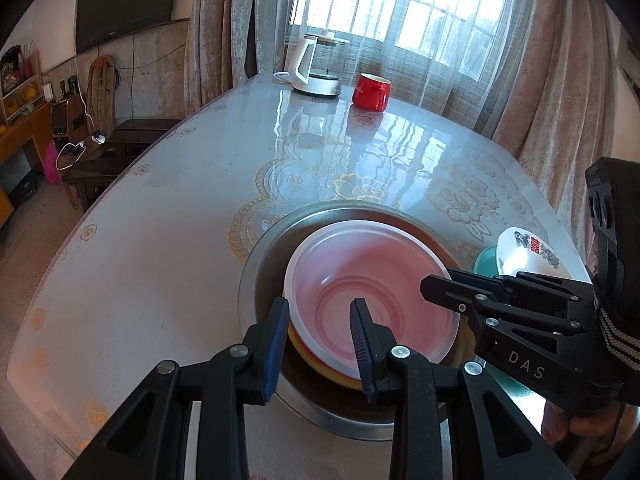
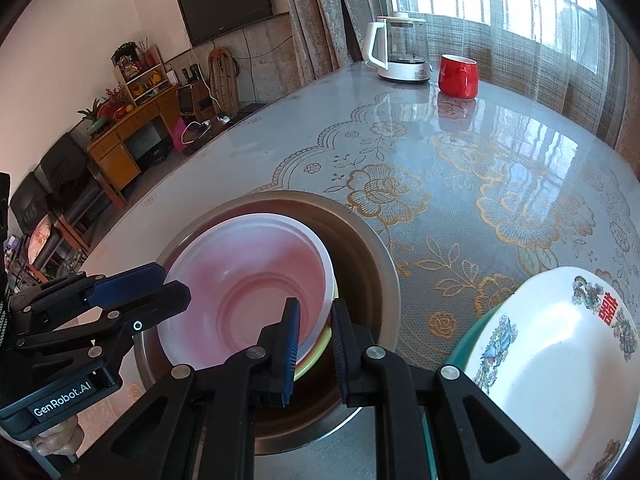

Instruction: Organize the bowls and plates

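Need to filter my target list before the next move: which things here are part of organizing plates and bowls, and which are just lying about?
Job:
pink bowl
green bowl under it
metal basin
white patterned plate
teal dish beneath the plate

Lying about:
kettle
red mug
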